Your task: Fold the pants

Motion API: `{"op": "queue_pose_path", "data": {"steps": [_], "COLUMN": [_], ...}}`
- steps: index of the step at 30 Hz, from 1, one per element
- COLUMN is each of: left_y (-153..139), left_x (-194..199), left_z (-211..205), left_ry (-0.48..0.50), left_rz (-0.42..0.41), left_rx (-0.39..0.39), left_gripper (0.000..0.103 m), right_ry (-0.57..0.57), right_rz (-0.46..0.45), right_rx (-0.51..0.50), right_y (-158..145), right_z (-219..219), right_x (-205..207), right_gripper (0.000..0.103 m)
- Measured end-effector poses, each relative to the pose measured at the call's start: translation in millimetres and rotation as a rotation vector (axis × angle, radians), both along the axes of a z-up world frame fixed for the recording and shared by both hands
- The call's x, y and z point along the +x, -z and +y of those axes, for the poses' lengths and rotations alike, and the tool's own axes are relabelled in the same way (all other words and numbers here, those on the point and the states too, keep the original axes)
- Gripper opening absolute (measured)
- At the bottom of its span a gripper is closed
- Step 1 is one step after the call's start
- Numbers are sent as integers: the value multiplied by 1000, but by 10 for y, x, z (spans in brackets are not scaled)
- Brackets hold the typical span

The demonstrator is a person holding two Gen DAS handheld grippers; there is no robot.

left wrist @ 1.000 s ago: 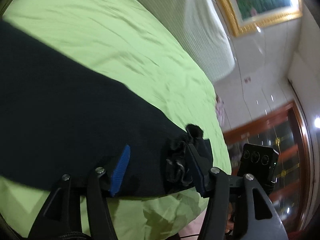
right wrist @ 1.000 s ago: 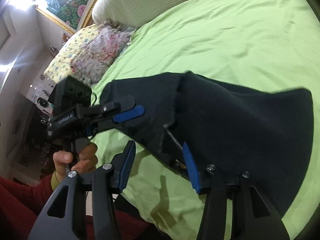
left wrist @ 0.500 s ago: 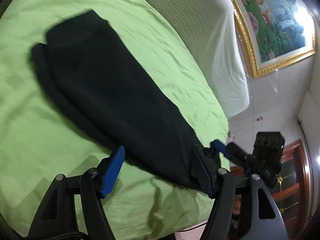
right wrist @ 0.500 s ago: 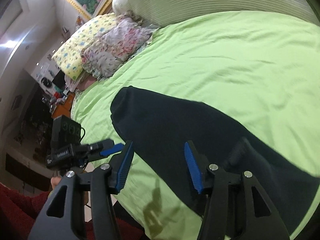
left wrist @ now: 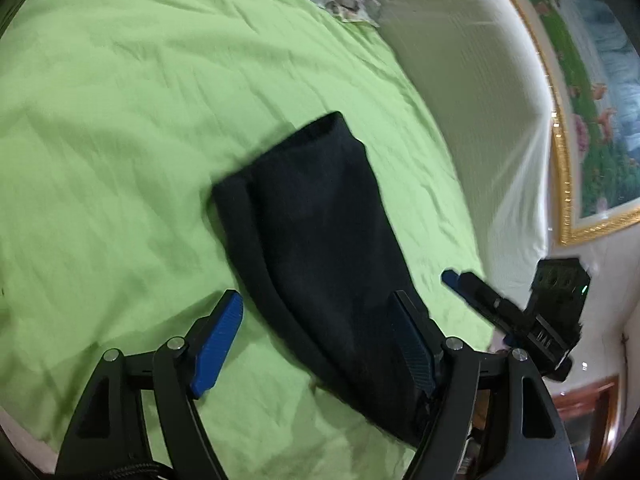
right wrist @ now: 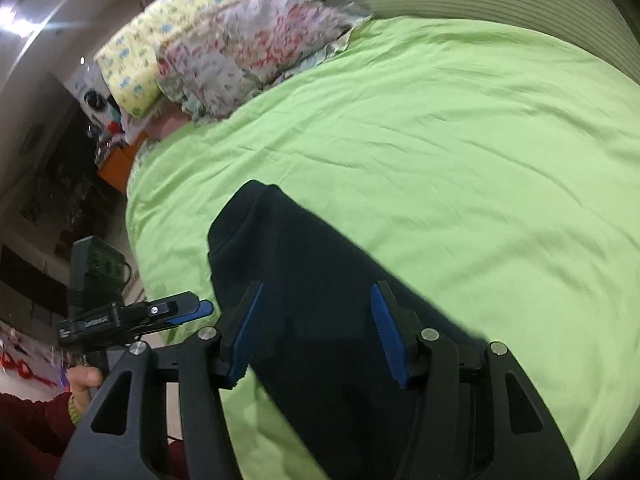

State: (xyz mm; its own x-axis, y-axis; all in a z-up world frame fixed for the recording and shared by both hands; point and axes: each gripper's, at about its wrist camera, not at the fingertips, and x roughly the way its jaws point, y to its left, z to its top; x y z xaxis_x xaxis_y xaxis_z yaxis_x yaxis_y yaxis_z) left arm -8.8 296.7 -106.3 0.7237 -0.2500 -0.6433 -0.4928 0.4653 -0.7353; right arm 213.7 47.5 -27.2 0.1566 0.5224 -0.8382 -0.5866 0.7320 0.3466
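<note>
The black pants [left wrist: 320,216] lie folded in a long strip on the green bed sheet [left wrist: 120,100]. They also show in the right wrist view [right wrist: 320,280]. My left gripper [left wrist: 316,340] is open and empty, raised above the near end of the pants. My right gripper [right wrist: 316,332] is open and empty, raised above the pants too. The right gripper [left wrist: 504,312] appears at the right edge of the left wrist view. The left gripper [right wrist: 140,314] appears at the left of the right wrist view, held by a hand.
Flowered pillows [right wrist: 240,48] lie at the head of the bed. A white padded headboard [left wrist: 460,80] and a gold-framed painting [left wrist: 592,100] stand behind. The bed's near edge [left wrist: 280,452] is just below the grippers. Dark furniture [right wrist: 48,200] stands left.
Both grippers have let go of the pants and opened. They have pulled back and up, and the pants now lie flat on the sheet.
</note>
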Motion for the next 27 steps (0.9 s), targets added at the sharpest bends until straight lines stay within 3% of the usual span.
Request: {"op": "queue_pose_path", "data": {"steps": [7, 13, 19, 21, 24, 26, 27], "left_y": [154, 193, 196, 201, 215, 233, 247], "left_x": [94, 132, 182, 186, 193, 212, 218], "left_z": [22, -16, 8, 13, 22, 30, 47], "left_ry": [-43, -49, -73, -74, -74, -58, -50], "left_rz": [40, 37, 0, -11, -20, -6, -1], "left_rx": [-48, -24, -1, 11, 27, 58, 60], "left_gripper": [78, 80, 77, 75, 68, 43, 35], "right_ry": [-139, -292, -343, -359, -375, -368, -361], "right_rz": [34, 75, 122, 129, 139, 138, 138], "right_rx": [-77, -136, -154, -147, -136, -119, -110], "right_y": [221, 456, 664, 684, 675, 635, 615], "right_z": [527, 975, 1184, 1214, 1241, 1213, 1194], "right_x": [410, 493, 573, 582, 563, 546, 543], "right_gripper": [56, 56, 55, 47, 32, 25, 23]}}
